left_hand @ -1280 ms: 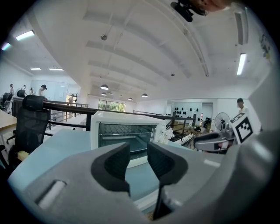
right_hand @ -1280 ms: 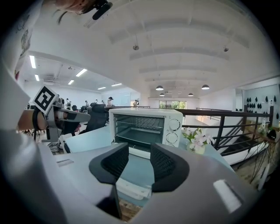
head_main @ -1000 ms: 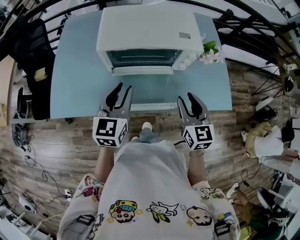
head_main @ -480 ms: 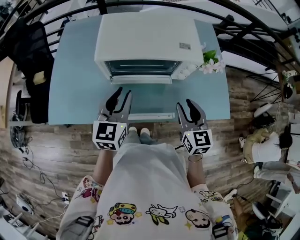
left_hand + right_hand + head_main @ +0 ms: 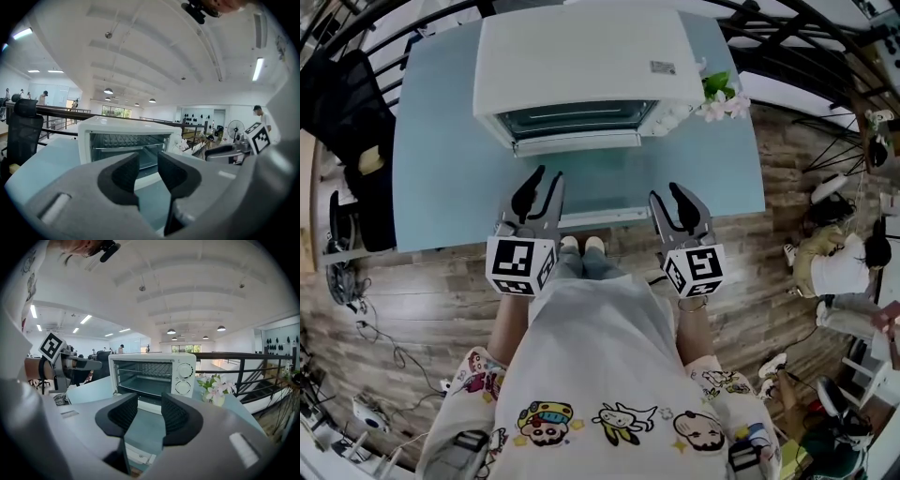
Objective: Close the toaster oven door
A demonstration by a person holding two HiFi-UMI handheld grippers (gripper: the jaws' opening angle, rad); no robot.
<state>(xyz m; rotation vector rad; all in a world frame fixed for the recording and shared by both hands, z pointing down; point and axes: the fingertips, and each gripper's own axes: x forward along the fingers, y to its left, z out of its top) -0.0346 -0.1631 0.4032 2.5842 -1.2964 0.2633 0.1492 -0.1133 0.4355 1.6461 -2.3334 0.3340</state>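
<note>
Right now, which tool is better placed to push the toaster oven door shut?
Left, probably. The left tool sits open and empty straight in front of the lowered door. The right tool, also open, sits past the door's right end, nearer the knobs.

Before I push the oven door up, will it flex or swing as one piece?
The door hangs open from its bottom edge, so it will probably swing up as one rigid piece. The oven looks small on a smooth table, so a hard push may slide it back.
</note>
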